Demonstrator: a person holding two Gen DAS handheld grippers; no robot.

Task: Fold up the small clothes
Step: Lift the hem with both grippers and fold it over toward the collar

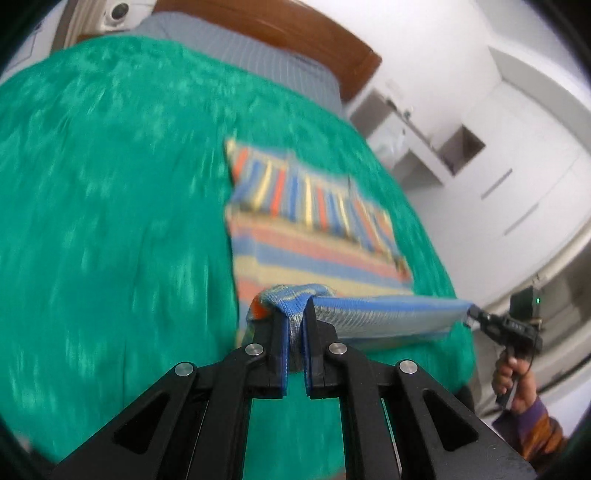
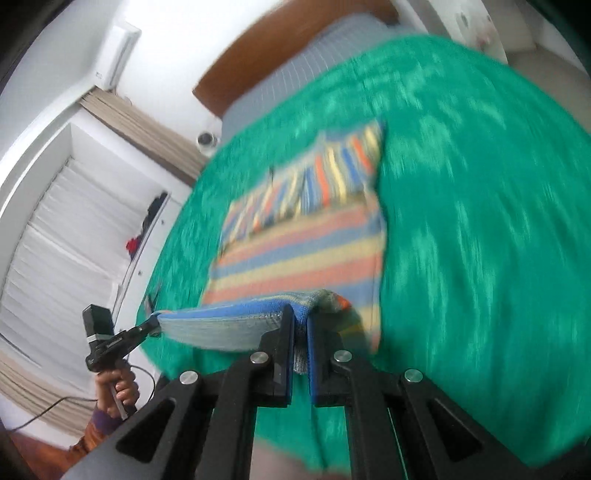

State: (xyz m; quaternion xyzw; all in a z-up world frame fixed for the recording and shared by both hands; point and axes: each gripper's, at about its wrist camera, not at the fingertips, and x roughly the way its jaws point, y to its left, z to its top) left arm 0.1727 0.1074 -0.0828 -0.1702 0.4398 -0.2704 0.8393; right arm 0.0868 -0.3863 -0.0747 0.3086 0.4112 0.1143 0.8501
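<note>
Lying on a bed (image 1: pixel 110 184) covered with a green blanket (image 2: pixel 480 221), a small striped garment (image 1: pixel 314 240) in blue, orange and pale yellow bands is raised along its near edge. Both views are blurred.

In the left wrist view the left gripper (image 1: pixel 295 317) has its fingers (image 1: pixel 275 332) clamped together on a bunched corner of the garment, the knit fabric squeezed between the blue pads. From there the near hem runs taut to the right, off the blanket, to the right gripper (image 1: pixel 476 315), held by a hand (image 1: pixel 511 380) in a purple and orange sleeve.

In the right wrist view the right gripper (image 2: pixel 301 321) is likewise closed tight on the opposite corner, cloth pinched between its fingers (image 2: pixel 286 332). The lifted hem stretches left to the left gripper (image 2: pixel 151 325), gripped by the other hand (image 2: pixel 118 387).

The rest of the garment lies flat on the blanket, well beyond the grippers. A wooden headboard (image 1: pixel 295 29) and grey striped sheet (image 1: pixel 258 55) lie beyond it.
</note>
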